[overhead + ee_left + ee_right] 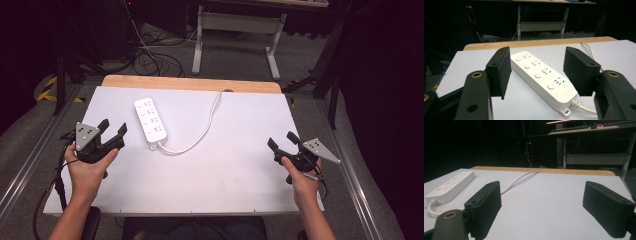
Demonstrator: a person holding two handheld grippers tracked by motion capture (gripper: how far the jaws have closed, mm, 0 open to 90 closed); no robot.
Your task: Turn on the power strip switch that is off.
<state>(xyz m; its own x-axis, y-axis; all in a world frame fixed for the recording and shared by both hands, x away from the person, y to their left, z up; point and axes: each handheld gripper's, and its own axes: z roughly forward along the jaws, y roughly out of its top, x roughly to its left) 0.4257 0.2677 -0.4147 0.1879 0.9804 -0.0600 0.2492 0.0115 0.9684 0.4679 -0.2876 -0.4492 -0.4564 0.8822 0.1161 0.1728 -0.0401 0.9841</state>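
Looks like the approach stage: at the left of the high view, the left gripper (pixel 114 126) is held with jaws apart and empty, aimed at the strip (pixel 150 124), which lies flat at upper centre-left of the table (pixel 225 170), untouched. Next, that gripper would need to be lined up over the strip's body. At right, the right gripper (pixel 281 140) is held apart too, empty. No readable writing can be made out.
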